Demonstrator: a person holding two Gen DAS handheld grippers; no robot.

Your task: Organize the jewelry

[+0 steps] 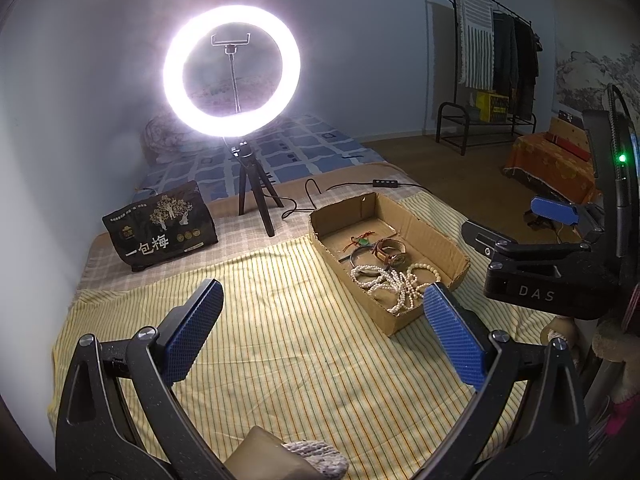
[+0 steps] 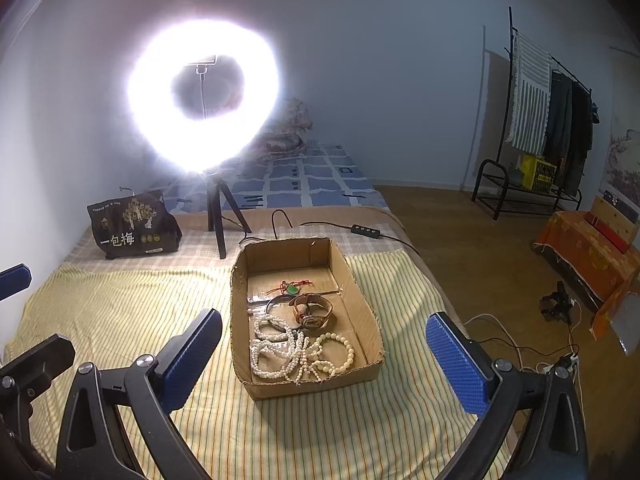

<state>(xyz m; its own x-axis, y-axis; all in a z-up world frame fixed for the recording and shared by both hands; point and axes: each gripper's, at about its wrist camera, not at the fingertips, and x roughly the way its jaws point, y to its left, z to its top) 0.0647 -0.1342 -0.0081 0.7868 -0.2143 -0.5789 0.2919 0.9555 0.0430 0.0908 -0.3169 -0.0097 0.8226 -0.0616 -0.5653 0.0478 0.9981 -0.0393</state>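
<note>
A shallow cardboard box (image 1: 452,250) (image 2: 360,304) sits on a yellow striped cloth (image 1: 280,340) (image 2: 120,312). It holds several white pearl strands (image 1: 394,282) (image 2: 280,354), a brown-strap watch (image 1: 394,251) (image 2: 314,312), a dark bangle (image 2: 276,304) and a red cord with a green pendant (image 1: 362,240) (image 2: 293,289). My left gripper (image 1: 324,328) is open and empty, left of the box. My right gripper (image 2: 324,356) is open and empty, its jaws either side of the box's near end. The right gripper also shows at the right of the left wrist view (image 1: 520,220).
A lit ring light on a tripod (image 1: 232,72) (image 2: 202,96) stands behind the box, its cable and switch (image 1: 386,183) (image 2: 366,230) trailing right. A black snack bag (image 1: 160,226) (image 2: 134,226) lies at back left. The bed edge and wooden floor are to the right.
</note>
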